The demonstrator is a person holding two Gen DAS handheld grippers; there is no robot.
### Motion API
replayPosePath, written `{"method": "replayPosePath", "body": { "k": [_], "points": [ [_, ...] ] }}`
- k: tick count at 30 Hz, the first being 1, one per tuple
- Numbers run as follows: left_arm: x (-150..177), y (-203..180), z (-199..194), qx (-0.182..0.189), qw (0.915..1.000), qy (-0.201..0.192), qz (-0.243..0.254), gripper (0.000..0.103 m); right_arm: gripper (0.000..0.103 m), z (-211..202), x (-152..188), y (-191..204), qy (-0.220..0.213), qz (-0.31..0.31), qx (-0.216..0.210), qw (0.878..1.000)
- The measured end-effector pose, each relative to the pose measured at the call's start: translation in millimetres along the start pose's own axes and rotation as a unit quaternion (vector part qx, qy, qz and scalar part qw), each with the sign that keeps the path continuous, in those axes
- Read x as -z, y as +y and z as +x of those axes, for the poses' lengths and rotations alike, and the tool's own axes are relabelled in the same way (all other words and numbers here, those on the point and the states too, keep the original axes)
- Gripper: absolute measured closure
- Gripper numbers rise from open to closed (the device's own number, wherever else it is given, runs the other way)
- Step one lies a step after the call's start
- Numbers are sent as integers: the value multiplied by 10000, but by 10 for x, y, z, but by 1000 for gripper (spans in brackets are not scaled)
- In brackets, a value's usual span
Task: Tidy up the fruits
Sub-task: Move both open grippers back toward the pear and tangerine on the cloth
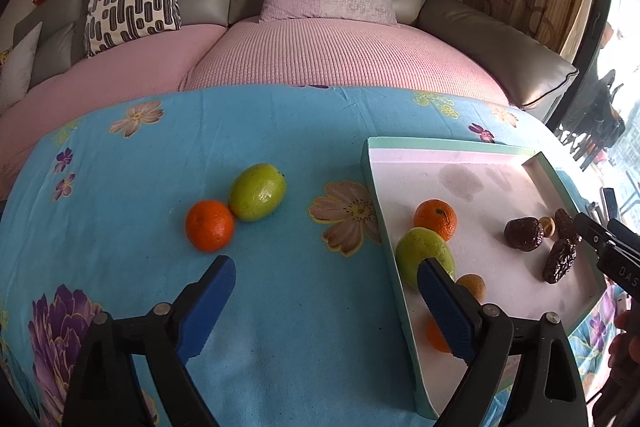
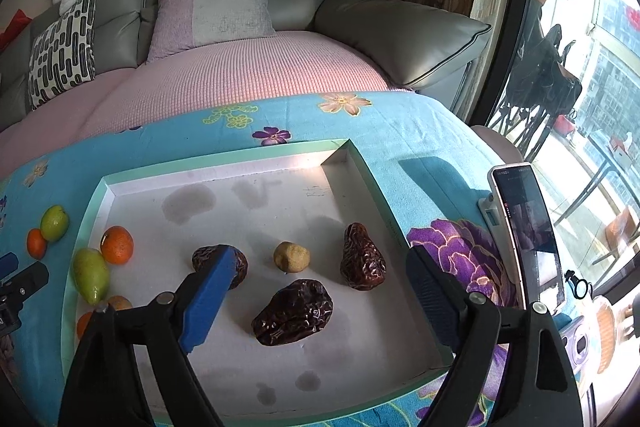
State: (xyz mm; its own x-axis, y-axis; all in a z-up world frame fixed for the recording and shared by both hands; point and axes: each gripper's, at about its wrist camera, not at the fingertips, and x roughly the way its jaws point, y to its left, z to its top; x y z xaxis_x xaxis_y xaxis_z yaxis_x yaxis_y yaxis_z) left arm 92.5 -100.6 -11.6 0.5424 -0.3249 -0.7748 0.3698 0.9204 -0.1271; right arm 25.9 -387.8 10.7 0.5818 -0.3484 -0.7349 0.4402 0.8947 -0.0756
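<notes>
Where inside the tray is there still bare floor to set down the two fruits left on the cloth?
The tray's far half, between its back wall and the dates, is bare, as is the near strip. Its left edge is crowded with an orange and green fruit.

Light source: I see daylight from the window [image 2: 592, 75] on the right.
Glare: window panes blown out; sheen on the far tray [image 2: 304, 163] floor.
Shadows: soft, falling left of the tray wall.
Distortion: strong fisheye bending, dark corners.
Focus: centre sharp, my near gripper arms slightly soft.
</notes>
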Motion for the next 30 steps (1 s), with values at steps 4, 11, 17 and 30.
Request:
{"method": "replayPosePath", "body": {
  "k": [4, 11, 17, 30],
  "points": [
    [21, 55, 1, -123, 9999, -44, -52, 0, 12, -15, 1, 58, -83, -89, 9, 9999],
    [47, 144, -1, -309, 9994, -140, -96, 0, 12, -84, -5, 124, -387, -214, -52, 9990],
    [28, 203, -54, -329, 9991, -244, -128, 0, 12, -114, -29, 199, -503, -214, -346, 9979],
    [-26, 639, -254, -751, 9935, -722, -453, 0, 12, -114, -52, 653, -456, -389, -987, 9933]
  ]
}}
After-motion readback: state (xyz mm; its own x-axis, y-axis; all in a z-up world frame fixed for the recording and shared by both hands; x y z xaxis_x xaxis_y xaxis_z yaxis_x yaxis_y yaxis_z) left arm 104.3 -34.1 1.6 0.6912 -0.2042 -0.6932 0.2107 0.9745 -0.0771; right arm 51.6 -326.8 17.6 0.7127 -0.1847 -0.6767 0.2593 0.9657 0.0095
